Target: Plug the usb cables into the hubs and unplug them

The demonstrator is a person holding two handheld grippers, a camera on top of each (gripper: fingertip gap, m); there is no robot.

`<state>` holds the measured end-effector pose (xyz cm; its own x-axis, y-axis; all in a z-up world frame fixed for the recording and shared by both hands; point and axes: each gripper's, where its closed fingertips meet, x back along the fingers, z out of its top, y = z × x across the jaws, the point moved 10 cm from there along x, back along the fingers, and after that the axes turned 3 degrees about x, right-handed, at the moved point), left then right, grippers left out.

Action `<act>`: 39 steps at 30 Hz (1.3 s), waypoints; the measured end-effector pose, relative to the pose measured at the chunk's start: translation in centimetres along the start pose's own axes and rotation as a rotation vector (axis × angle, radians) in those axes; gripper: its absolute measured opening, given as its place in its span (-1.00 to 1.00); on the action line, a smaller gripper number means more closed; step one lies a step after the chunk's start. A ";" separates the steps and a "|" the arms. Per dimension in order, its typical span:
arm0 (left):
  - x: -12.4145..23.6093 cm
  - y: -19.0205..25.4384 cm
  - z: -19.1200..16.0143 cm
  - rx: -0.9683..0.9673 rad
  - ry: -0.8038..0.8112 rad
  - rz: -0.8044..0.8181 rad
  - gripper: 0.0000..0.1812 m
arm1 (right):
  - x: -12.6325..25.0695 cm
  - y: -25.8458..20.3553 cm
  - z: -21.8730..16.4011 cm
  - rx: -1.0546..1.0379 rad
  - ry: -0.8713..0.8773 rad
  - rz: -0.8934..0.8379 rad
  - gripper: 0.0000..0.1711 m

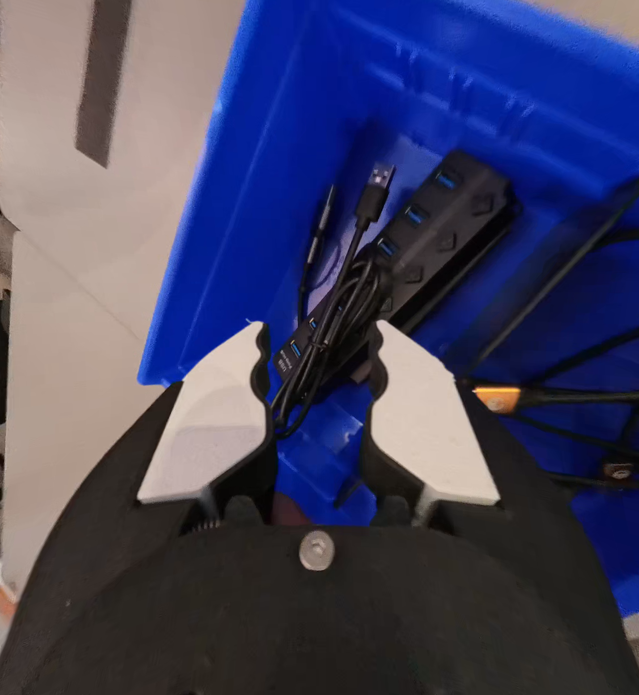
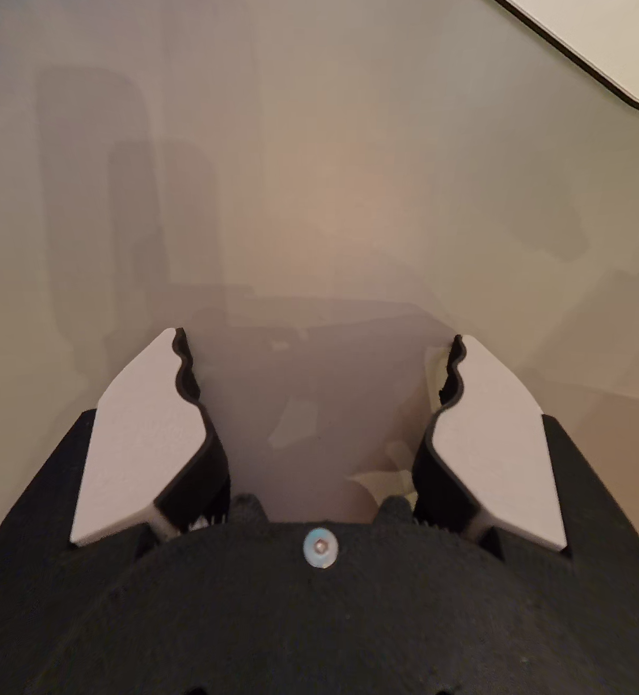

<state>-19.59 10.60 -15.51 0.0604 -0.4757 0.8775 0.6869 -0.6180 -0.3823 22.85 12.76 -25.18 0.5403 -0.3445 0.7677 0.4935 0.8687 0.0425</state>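
Observation:
In the left wrist view my left gripper (image 1: 320,331) is shut on a small black USB hub (image 1: 291,351) with blue ports and its tied black cable bundle (image 1: 333,319). It holds them over the blue bin (image 1: 273,150). The cable's USB plug (image 1: 380,180) sticks out forward, free. A longer black hub (image 1: 449,222) with blue ports lies on the bin floor just beyond. My right gripper (image 2: 320,338) is open and empty, low over a bare white table (image 2: 310,150).
More black cables (image 1: 573,395) and an orange-tipped connector (image 1: 496,398) lie in the bin at right. The white table (image 1: 66,263) lies left of the bin. A white panel with a dark edge (image 2: 611,37) sits at the right wrist view's top right. The grippers' ends are close to 40 centimetres from one another. Measured from the fingertips, the orange-tipped connector (image 1: 496,398) is 6 centimetres or so from the left gripper and 30 centimetres from the right.

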 end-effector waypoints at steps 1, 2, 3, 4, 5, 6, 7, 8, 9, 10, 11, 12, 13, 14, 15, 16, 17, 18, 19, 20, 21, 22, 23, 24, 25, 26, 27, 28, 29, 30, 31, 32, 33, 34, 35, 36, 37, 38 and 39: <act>-0.7 -0.1 -0.1 -0.018 -0.043 -0.017 -0.44 | 0.0 0.0 0.0 0.001 -0.001 -0.001 0.48; -1.3 -0.1 -0.2 -0.029 -0.079 -0.050 -0.43 | 0.0 -0.1 0.0 0.002 -0.002 -0.001 0.48; -2.0 -0.2 -0.3 -0.036 -0.104 -0.060 -0.43 | 0.0 -0.1 0.0 0.003 -0.003 0.000 0.49; -2.5 -0.2 -0.3 -0.044 -0.119 -0.054 -0.46 | 0.0 -0.1 0.0 0.003 -0.004 0.000 0.49; -2.8 -0.1 -0.1 -0.046 -0.116 -0.070 -0.56 | 0.0 -0.1 0.0 0.005 -0.005 0.000 0.49; -3.0 0.0 0.0 -0.042 -0.111 -0.095 -0.65 | 0.0 -0.1 0.0 0.005 -0.005 0.000 0.49; -3.2 0.0 0.1 -0.041 -0.122 -0.095 -0.69 | 0.0 -0.1 0.0 0.004 -0.004 0.000 0.49; -3.3 0.1 0.2 -0.050 -0.132 -0.081 -0.71 | 0.0 -0.1 0.0 0.003 -0.003 0.001 0.48; -3.4 0.3 0.3 -0.065 -0.139 -0.066 -0.72 | 0.0 -0.1 0.0 0.003 -0.002 0.001 0.48; -3.4 0.4 0.3 -0.085 -0.145 -0.052 -0.73 | 0.0 -0.1 0.0 0.003 -0.002 0.001 0.48; -3.4 0.4 0.4 -0.103 -0.147 -0.025 -0.75 | 0.0 -0.1 0.0 0.004 -0.003 0.002 0.48; -3.3 0.5 0.4 -0.109 -0.143 -0.002 -0.76 | 0.0 -0.1 0.0 0.004 -0.004 0.003 0.49; -3.3 0.6 0.4 -0.112 -0.139 0.014 -0.77 | 0.0 -0.1 0.0 0.004 -0.003 0.004 0.49; -3.2 0.6 0.4 -0.117 -0.131 0.035 -0.79 | 0.0 -0.1 0.0 0.002 -0.002 0.005 0.49; -3.0 0.7 0.3 -0.117 -0.120 0.061 -0.80 | 0.0 -0.1 0.0 0.000 -0.001 0.006 0.49; -2.8 0.7 0.3 -0.113 -0.106 0.087 -0.84 | 0.0 -0.1 0.0 0.000 -0.001 0.006 0.49; -2.4 0.6 0.4 -0.108 -0.087 0.112 -0.85 | 0.0 -0.1 0.0 0.001 -0.002 0.005 0.49; -2.1 0.5 0.4 -0.098 -0.075 0.133 -0.85 | 0.0 -0.1 0.0 0.001 -0.002 0.005 0.49; -1.7 0.5 0.3 -0.094 -0.065 0.151 -0.86 | 0.0 -0.1 0.0 0.002 -0.002 0.005 0.50; -1.4 0.4 0.3 -0.091 -0.057 0.165 -0.87 | 0.0 -0.2 0.0 0.003 -0.002 0.006 0.50; -1.2 0.3 0.2 -0.083 -0.049 0.178 -0.88 | 0.0 -0.2 0.0 0.004 -0.002 0.006 0.50; -0.9 0.2 0.1 -0.072 -0.036 0.193 -0.89 | 0.0 -0.2 0.0 0.005 -0.003 0.005 0.50; -0.6 0.1 0.0 -0.060 -0.026 0.203 -0.89 | 0.0 -0.2 0.0 0.007 -0.004 0.005 0.50; -0.2 0.0 -0.2 -0.050 -0.016 0.213 -0.89 | 0.0 -0.3 0.0 0.008 -0.005 0.005 0.50; 0.1 -0.1 -0.3 -0.040 -0.005 0.227 -0.89 | 0.0 -0.3 0.0 0.009 -0.005 0.004 0.50; 0.5 -0.2 -0.3 -0.028 0.014 0.238 -0.89 | 0.0 -0.3 0.0 0.008 -0.004 0.004 0.50; 1.0 -0.3 -0.3 -0.012 0.042 0.250 -0.89 | -0.1 -0.3 0.0 0.008 -0.004 0.004 0.50; 1.6 -0.5 -0.2 0.006 0.067 0.262 -0.89 | 0.0 -0.3 0.0 0.008 -0.004 0.003 0.50; 2.2 -0.7 -0.1 0.020 0.086 0.275 -0.89 | 0.0 -0.3 0.0 0.008 -0.004 0.003 0.50; 2.9 -0.9 0.0 0.031 0.105 0.289 -0.89 | 0.0 -0.3 0.0 0.008 -0.004 0.003 0.50; 3.5 -1.1 0.2 0.041 0.125 0.297 -0.90 | 0.0 -0.3 0.0 0.008 -0.004 0.003 0.50; 4.1 -1.3 0.4 0.049 0.146 0.305 -0.90 | 0.0 -0.3 0.0 0.008 -0.004 0.003 0.50; 4.7 -1.4 0.7 0.055 0.162 0.317 -0.90 | 0.0 -0.3 0.0 0.008 -0.004 0.003 0.50; 5.2 -1.6 0.9 0.062 0.178 0.332 -0.90 | 0.0 -0.3 0.0 0.008 -0.005 0.004 0.50; 5.6 -1.7 1.1 0.071 0.196 0.340 -0.90 | 0.0 -0.3 0.0 0.008 -0.005 0.004 0.50; 6.0 -1.8 1.4 0.078 0.213 0.346 -0.90 | 0.0 -0.3 0.0 0.008 -0.005 0.005 0.50; 6.4 -1.8 1.6 0.084 0.229 0.363 -0.90 | 0.0 -0.3 0.0 0.008 -0.004 0.006 0.50; 6.9 -1.8 1.9 0.090 0.247 0.378 -0.90 | 0.0 -0.3 0.0 0.007 -0.004 0.007 0.50; 7.4 -1.8 2.2 0.096 0.266 0.390 -0.90 | 0.0 -0.3 0.0 0.005 -0.004 0.008 0.50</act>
<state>-18.79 9.61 -7.72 0.1478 -0.8119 0.5648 0.7146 -0.3071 -0.6285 22.71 12.50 -25.19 0.5411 -0.3364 0.7708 0.4859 0.8731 0.0399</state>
